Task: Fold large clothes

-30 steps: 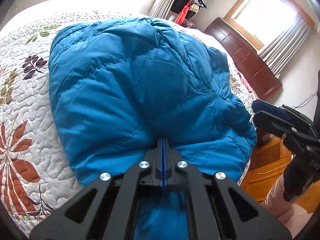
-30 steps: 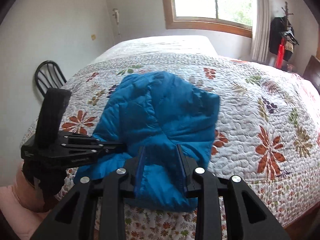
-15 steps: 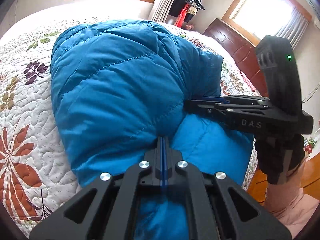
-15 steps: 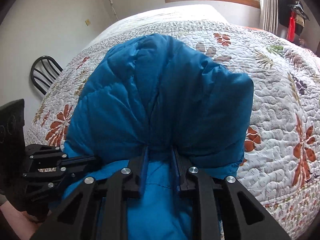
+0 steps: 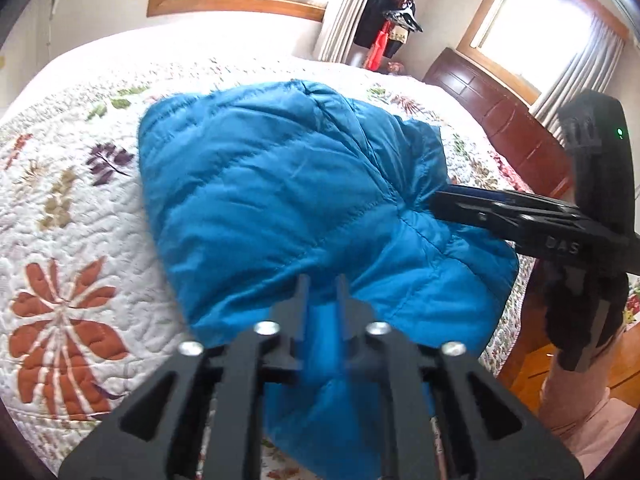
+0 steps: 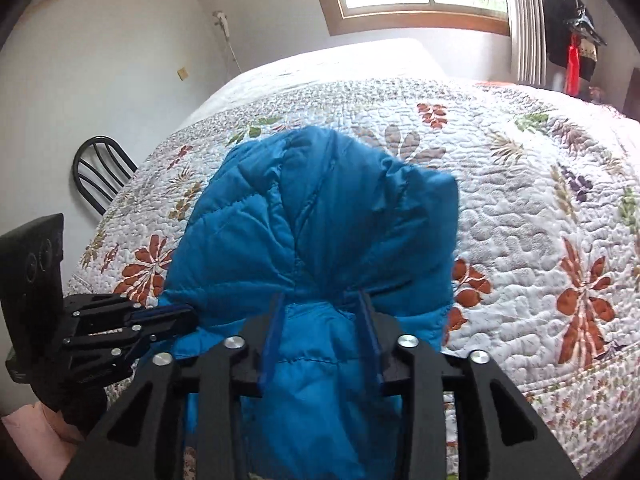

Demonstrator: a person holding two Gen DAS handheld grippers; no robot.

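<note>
A bright blue quilted puffer jacket (image 5: 288,200) lay folded over on itself in a puffy bundle on a bed (image 5: 68,240), near its front edge, above a white quilt printed with leaves and flowers. Stitched channels ran across its padded panels. Its near edge was bunched and puckered into creases, and a fold of fabric hung down over the bed's edge.
</note>
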